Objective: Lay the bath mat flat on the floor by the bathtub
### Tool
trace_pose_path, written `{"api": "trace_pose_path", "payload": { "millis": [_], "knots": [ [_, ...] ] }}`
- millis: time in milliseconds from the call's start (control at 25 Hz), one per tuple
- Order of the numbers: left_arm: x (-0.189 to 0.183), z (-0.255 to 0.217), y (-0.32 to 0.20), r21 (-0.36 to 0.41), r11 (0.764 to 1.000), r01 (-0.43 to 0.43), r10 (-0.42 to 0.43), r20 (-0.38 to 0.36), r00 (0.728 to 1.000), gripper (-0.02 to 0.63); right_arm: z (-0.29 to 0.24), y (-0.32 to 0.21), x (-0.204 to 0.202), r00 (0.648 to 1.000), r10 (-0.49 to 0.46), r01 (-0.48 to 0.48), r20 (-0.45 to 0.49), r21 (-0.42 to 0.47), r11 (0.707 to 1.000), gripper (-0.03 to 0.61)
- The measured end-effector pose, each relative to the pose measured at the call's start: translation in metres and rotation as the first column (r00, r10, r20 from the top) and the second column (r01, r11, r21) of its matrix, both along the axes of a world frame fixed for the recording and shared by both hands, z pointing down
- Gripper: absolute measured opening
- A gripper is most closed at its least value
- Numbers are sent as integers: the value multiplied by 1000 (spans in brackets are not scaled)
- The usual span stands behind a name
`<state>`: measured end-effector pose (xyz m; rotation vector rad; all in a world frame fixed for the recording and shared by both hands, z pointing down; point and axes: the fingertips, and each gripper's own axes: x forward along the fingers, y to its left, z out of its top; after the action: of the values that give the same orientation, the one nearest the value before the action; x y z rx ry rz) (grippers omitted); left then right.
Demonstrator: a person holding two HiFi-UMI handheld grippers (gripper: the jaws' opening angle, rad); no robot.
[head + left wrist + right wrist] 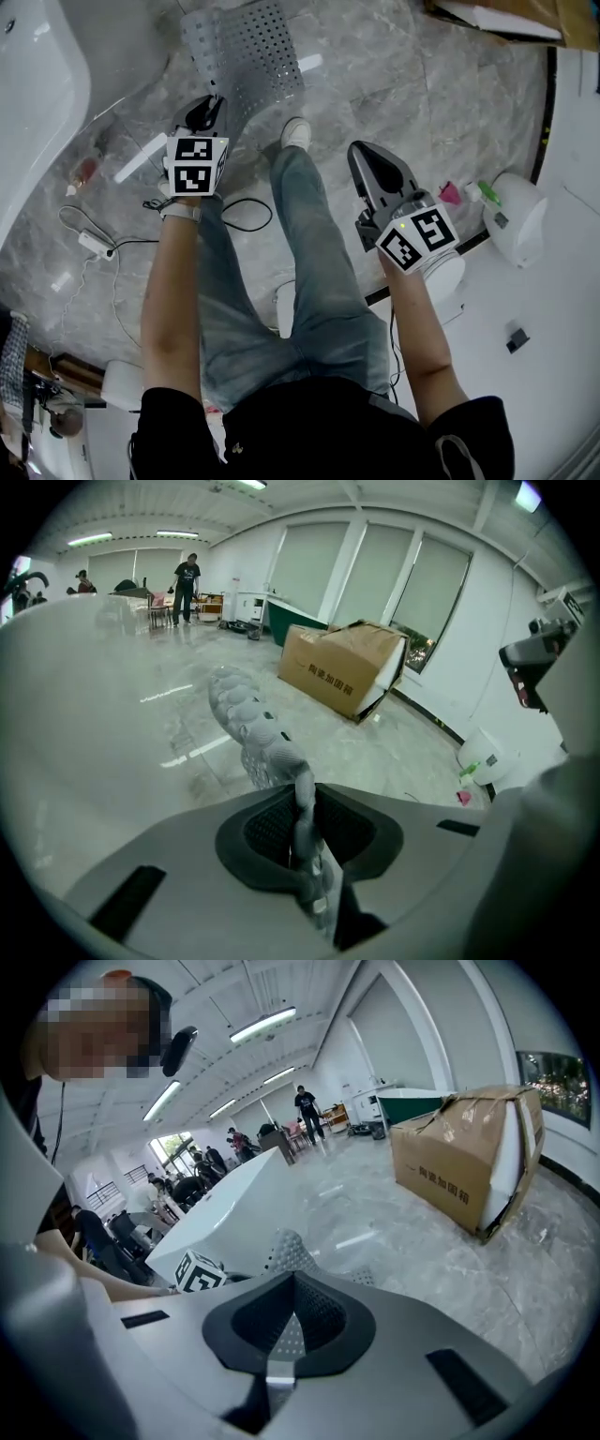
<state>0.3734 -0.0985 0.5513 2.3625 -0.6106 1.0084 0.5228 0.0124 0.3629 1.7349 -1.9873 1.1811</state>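
The grey perforated bath mat (246, 49) hangs off the floor ahead of the person's white shoe (296, 133), curled rather than flat. My left gripper (208, 105) is shut on its near edge. In the left gripper view the mat (251, 726) runs forward from between the jaws (302, 808). My right gripper (360, 152) is shut and holds nothing, to the right of the mat and apart from it. In the right gripper view the mat (287, 1251) shows beyond the right gripper (284, 1337). The white bathtub (36, 89) stands at the left.
A cardboard box (506, 14) lies at the far right. A white round unit (517, 217) and small pink and green bottles (452, 192) stand at the right. A power strip with cables (94, 244) lies on the marble floor near the tub. People (187, 578) stand far off.
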Motion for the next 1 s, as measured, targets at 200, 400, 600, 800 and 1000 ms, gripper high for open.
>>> {"api": "trace_pose_path", "payload": {
  "millis": [200, 400, 600, 800, 1000],
  "knots": [
    [-56, 60, 20, -30, 999, -15, 19, 116, 993, 71, 18, -21, -37, 997, -78, 78, 5, -8, 997, 26],
    [-101, 98, 41, -59, 998, 20, -10, 172, 985, 71, 38, -39, -72, 986, -165, 165, 34, -21, 986, 26],
    [-134, 113, 62, -95, 989, 115, -98, 170, 981, 69, 52, -50, -98, 974, -219, 221, 61, -28, 975, 26],
    [-157, 124, 87, -107, 967, 231, -207, 195, 959, 69, 58, -56, -117, 943, -327, 329, 68, -23, 944, 26],
    [-207, 149, 100, -125, 922, 367, -332, 233, 914, 64, 72, -59, -145, 909, -411, 414, 71, -34, 910, 26]
  ]
}}
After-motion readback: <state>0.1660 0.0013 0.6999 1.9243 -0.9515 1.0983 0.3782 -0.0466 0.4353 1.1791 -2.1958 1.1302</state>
